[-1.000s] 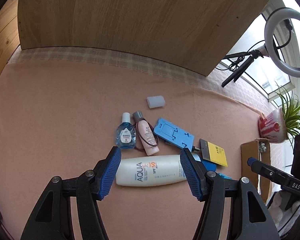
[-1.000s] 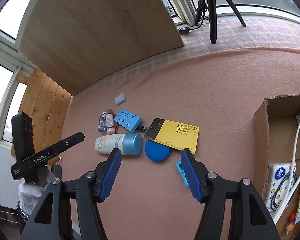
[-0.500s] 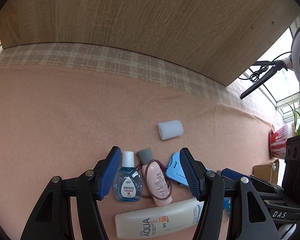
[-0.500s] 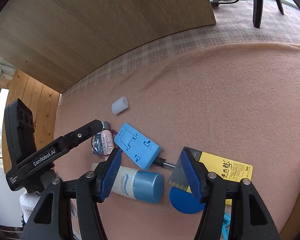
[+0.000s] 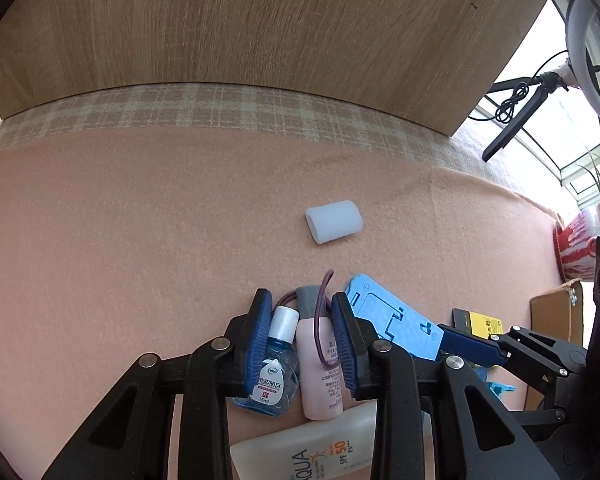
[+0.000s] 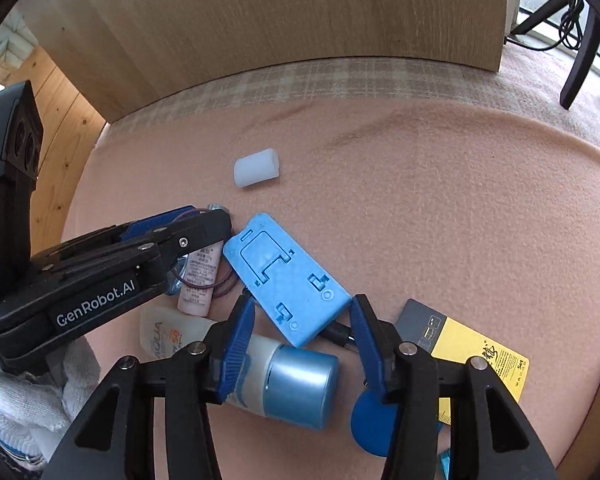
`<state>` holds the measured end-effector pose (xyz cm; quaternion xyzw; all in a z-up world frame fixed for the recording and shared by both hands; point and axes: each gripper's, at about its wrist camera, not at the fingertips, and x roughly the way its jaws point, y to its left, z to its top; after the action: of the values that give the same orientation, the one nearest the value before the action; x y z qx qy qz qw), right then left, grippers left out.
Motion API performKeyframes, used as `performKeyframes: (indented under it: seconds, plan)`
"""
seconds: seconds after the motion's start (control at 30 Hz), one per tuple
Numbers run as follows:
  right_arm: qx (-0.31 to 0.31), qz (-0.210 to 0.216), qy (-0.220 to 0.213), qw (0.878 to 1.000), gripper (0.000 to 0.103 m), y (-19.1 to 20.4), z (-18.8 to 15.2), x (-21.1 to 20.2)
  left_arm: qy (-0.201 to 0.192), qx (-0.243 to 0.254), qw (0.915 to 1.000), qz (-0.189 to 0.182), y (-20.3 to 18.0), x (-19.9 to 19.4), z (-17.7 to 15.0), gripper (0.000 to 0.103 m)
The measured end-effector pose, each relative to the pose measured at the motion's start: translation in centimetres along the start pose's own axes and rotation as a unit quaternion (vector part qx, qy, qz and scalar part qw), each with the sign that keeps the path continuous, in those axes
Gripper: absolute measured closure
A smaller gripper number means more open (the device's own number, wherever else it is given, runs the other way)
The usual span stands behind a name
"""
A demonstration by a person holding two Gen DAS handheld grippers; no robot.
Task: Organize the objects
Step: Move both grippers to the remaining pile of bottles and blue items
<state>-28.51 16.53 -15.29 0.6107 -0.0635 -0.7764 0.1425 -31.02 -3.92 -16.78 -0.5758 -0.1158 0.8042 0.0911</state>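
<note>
Little of the sorting looks done: everything lies in one loose cluster on the pink cloth of the worktop (image 5: 140, 220), and only the white cap (image 5: 333, 221) sits apart, farther back

The left gripper (image 5: 300, 340) has its fingers narrowed around two small bottles at once, the blue dropper (image 5: 274, 376) and the pink bottle (image 5: 320, 376), which has a purple band (image 5: 320, 320) looped round it; the pads seem to touch their outer sides, but a firm clamp I cannot tell

The right gripper (image 6: 302, 328) is half open, its fingers straddling the near end of the blue stand (image 6: 284, 280), not gripping it

Still left where they lie: the sunscreen tube (image 6: 260, 376) with its blue lid, on its side, the yellow card (image 6: 476, 356) and the blue disc (image 6: 370, 420)
</note>
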Motion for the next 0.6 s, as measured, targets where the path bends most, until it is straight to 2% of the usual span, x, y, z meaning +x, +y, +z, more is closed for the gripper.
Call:
performKeyframes:
  seconds: [0.4,0.6]
  plan:
    - [-0.101,-0.035,-0.009,0.994,0.061,1.6,-6.1,-1.3,-0.007,0.002,0.9997,-0.022,-1.2,-2.5,-7.9,0.071]
    - [-0.123,-0.046,-0.021,0.991,0.061,0.5,-9.4,-2.6,-0.012,-0.012,0.9992,-0.036,-1.3,-3.9,-12.0,0.071]
